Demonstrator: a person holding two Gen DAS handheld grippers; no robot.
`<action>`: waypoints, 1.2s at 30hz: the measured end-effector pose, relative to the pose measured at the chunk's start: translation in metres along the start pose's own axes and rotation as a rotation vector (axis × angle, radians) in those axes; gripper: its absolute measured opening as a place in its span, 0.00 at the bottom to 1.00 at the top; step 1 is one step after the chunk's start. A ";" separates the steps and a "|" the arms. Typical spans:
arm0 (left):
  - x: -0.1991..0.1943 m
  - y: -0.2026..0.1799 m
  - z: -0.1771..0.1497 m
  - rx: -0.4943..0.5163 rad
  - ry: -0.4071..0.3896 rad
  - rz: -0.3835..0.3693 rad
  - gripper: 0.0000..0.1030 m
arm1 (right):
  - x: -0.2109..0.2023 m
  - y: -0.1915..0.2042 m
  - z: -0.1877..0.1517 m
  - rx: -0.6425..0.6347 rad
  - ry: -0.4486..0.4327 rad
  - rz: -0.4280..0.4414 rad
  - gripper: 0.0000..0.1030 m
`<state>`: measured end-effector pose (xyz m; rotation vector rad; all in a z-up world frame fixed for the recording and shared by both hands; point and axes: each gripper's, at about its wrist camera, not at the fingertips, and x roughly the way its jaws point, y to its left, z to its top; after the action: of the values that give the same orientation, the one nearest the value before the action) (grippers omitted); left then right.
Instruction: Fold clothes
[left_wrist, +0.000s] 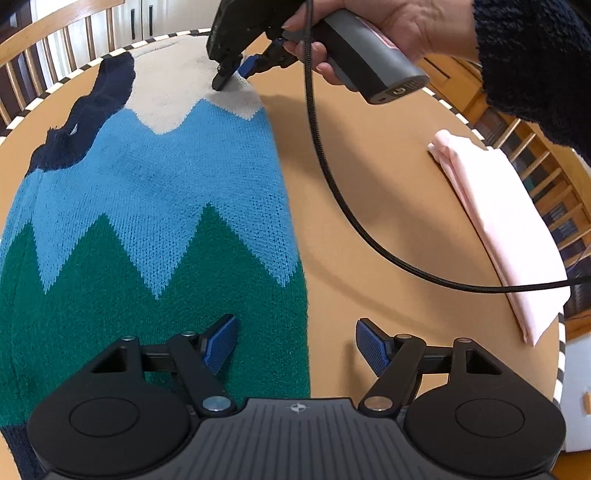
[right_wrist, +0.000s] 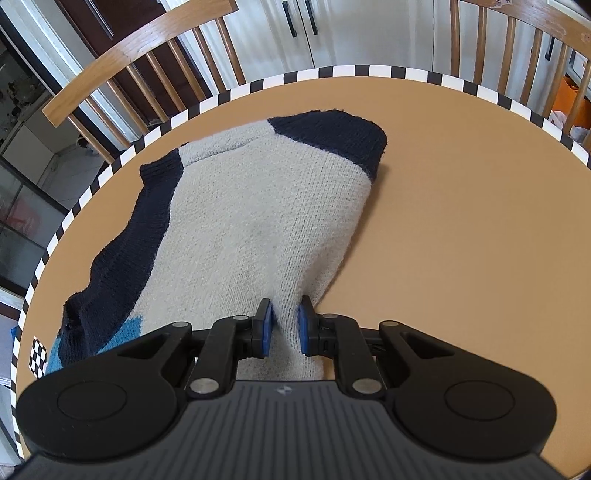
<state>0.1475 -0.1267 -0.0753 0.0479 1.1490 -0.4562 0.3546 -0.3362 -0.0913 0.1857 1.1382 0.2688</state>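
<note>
Left wrist view, zigzag sweater (left_wrist: 155, 206) flat on round surface (left_wrist: 369, 206), left gripper (left_wrist: 295, 345) jaws spread over its green hem edge, gripping nothing, right gripper (right_wrist: 284, 325) jaws pinched on cream fold, pink cloth (left_wrist: 498, 229) folded apart.

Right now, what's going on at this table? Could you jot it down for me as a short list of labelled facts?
surface: round tan table with a checkered rim
main garment: knit sweater lying flat, zigzag bands of cream, blue and green, navy trim
right gripper: shut on a pinch of the sweater's cream part
left gripper: open, holding nothing, one finger above the green band, the other above bare table
other garment: folded pink cloth, apart from the sweater, near the table edge
surroundings: wooden chairs beyond the table
</note>
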 end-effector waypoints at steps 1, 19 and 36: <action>-0.001 -0.002 -0.001 -0.003 0.000 -0.001 0.70 | 0.000 0.000 -0.001 0.000 -0.004 -0.001 0.16; -0.061 0.013 -0.063 -0.105 -0.035 -0.051 0.66 | -0.115 0.005 -0.184 0.209 -0.019 0.186 0.41; -0.095 0.092 -0.116 -0.077 -0.087 -0.005 0.66 | -0.097 0.085 -0.316 0.553 -0.047 0.294 0.40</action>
<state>0.0497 0.0185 -0.0577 -0.0410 1.0802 -0.4139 0.0186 -0.2821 -0.1123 0.8482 1.1167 0.2012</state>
